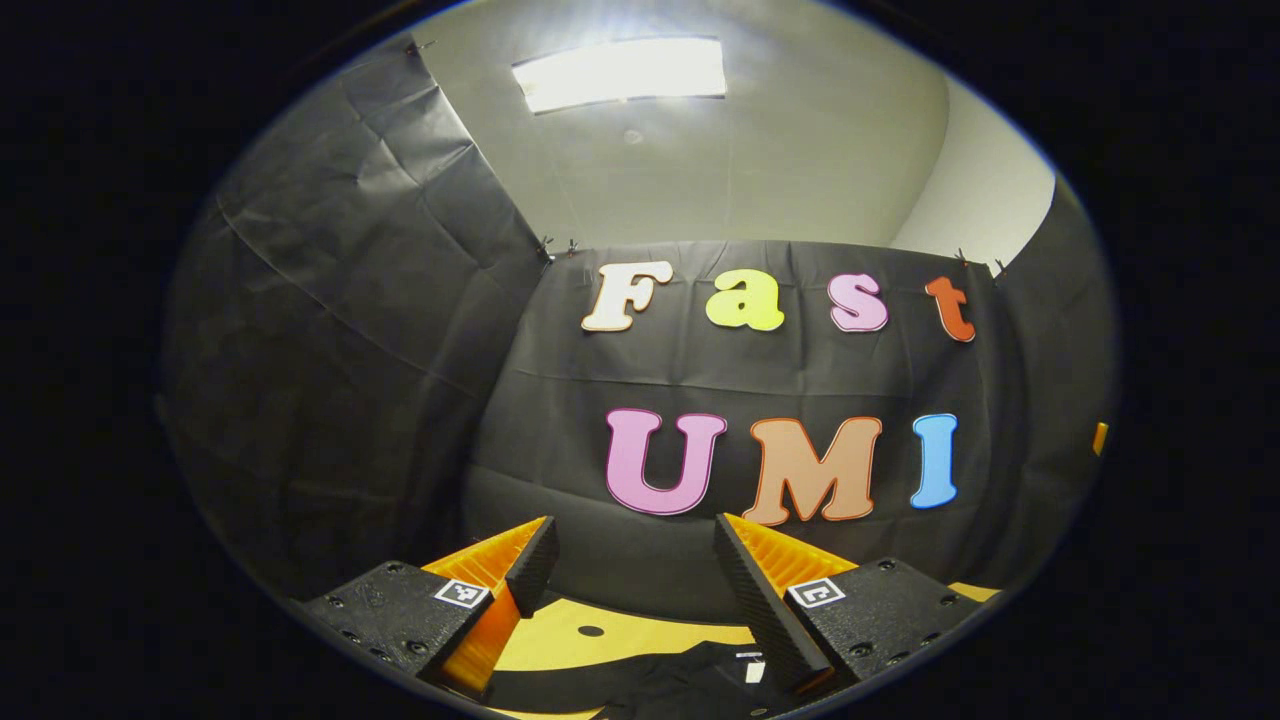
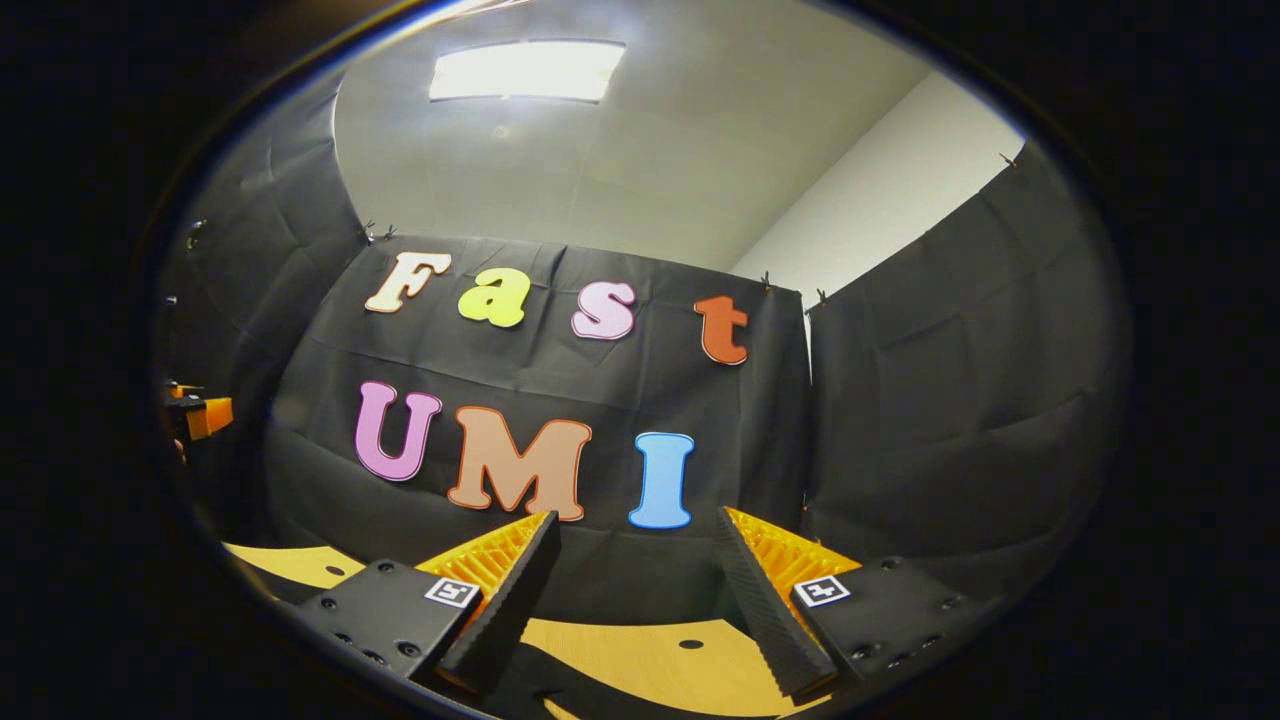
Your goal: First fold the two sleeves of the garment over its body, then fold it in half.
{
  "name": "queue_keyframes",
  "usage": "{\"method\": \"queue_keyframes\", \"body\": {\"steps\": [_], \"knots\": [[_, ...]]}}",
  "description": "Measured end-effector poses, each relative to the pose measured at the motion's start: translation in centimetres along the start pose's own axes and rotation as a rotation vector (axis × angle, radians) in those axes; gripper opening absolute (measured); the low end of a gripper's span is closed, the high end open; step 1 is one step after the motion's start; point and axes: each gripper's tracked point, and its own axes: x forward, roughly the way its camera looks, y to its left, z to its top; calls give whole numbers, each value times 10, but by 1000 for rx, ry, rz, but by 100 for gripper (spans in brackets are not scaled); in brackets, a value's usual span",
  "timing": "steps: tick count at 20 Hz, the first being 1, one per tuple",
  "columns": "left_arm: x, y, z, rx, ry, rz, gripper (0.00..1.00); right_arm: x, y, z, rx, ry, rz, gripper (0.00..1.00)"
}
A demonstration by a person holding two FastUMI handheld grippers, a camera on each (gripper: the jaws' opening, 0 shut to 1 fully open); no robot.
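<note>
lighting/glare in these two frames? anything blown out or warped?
Left gripper view: ceiling light is blown out to white, its glow spreading over the ceiling; booth wall edges bow from fisheye distortion; the dark garment on the yellow table sits dim, with little detail. Right gripper view: same clipped ceiling light, strong curvature at the rim, table evenly lit, no motion blur.

Looking for anything I can read: no words or numbers on the gear I'm seeing. On the left gripper there are two square black-and-white markers, one per finger mount, pattern only, no letters. Same pair of square codes on the right gripper. A small white tag sits on the dark garment, too small to read.
</note>
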Motion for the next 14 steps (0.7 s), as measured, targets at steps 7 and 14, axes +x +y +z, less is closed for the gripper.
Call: {"method": "queue_keyframes", "body": {"steps": [7,14], "knots": [[-2,24,24,10,-85,60,92,12,8,17,-39,-74,20,98],[-4,32,39,87,-143,113,92,10,2,38,-85,-166,-8,99]]}}
